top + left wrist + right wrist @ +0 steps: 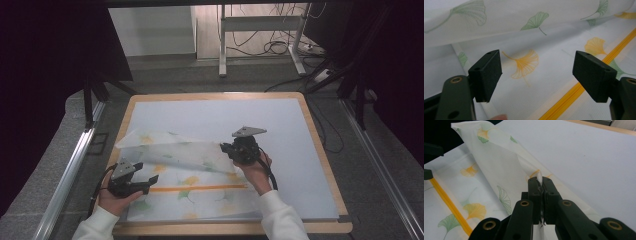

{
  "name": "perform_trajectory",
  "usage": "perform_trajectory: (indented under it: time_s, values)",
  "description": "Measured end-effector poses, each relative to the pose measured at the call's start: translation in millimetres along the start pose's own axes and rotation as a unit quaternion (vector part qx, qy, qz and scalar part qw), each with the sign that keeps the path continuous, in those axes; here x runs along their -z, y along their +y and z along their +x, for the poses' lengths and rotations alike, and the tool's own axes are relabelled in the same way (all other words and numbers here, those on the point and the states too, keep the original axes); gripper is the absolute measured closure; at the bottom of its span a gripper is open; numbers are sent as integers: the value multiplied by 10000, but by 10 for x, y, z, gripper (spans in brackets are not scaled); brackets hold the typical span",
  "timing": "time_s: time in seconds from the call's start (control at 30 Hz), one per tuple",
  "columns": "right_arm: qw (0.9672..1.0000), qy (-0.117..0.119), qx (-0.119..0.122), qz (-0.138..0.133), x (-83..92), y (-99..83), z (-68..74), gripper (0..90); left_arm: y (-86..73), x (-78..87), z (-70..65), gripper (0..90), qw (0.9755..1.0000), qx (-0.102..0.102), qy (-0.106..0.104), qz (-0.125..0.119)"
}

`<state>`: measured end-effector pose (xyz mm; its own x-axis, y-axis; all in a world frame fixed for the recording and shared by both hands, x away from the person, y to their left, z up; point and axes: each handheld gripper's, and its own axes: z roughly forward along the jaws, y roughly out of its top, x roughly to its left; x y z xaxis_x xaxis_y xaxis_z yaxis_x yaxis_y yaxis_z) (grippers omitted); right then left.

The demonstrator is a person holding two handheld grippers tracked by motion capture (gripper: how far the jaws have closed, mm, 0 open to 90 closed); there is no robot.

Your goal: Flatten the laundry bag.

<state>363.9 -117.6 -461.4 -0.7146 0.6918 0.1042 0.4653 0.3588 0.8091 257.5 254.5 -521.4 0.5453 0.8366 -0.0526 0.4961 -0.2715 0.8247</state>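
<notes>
Cloth: a thin white cloth (pixel 195 175) printed with green and yellow ginkgo leaves and crossed by an orange stripe (pixel 200 188); it lies on the near left part of the white mat (pixel 280 125), its far portion lifted and folded toward the person.
Cloth edge: the raised fold runs from the far left corner across to the right gripper, hanging above the flat part of the cloth.
Right gripper: the right gripper (pixel 541 181) has its jaws pressed together on a pinch of the cloth's right edge, with a small tuft of fabric poking out above the pads.
Left gripper: the left gripper (pixel 536 75) has its jaws spread wide apart, nothing between them; it hovers low over the flat left part of the cloth, near the orange stripe.
Hands: each gripper is held by a hand in a white sleeve (pixel 282 217).
Table: a wooden-rimmed table (pixel 320 150) carries the white mat.
</notes>
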Motion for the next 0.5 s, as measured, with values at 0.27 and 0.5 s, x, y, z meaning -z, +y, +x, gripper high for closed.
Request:
perform_trajectory:
  time_s: [0.27, 0.5]
  values:
    - [9999, -93, -62, -46, 5, -3, -90, 858, -1, -12, -4, 232, 10000, -27, -1, 32]
    - [9998, -132, -154, -74, 12, -1, -156, 858, -2, -20, -7, 232, 10000, -29, -3, 51]
